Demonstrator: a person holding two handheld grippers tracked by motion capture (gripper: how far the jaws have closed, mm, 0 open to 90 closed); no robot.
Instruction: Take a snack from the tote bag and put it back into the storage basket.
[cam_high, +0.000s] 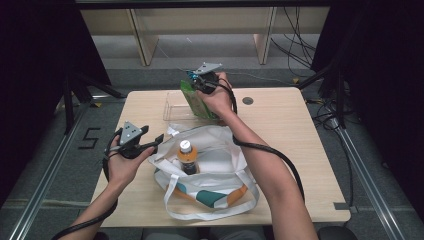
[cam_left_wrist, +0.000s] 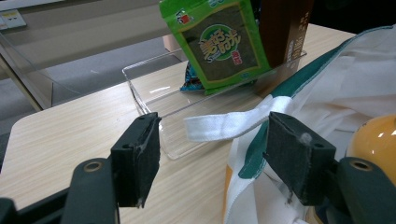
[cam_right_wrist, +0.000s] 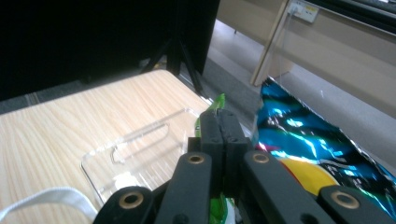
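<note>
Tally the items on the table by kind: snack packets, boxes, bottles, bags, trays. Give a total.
Snack packets: 2 (green foil seaweed packet, pinched in the right gripper; blue foil packet)
Boxes: 1 (brown cardboard box)
Bottles: 1 (orange drink bottle with white cap)
Bags: 1 (white cloth tote bag)
Trays: 1 (clear plastic tray)
Total: 6

The left tongs (cam_high: 159, 139) sit low at the near left, held level in the left hand (cam_high: 122, 165), jaws standing wide apart. The right forearm stretches far forward; the right hand (cam_high: 216, 97) holds the right tongs (cam_high: 191, 76) raised, jaws pressed tight together.
</note>
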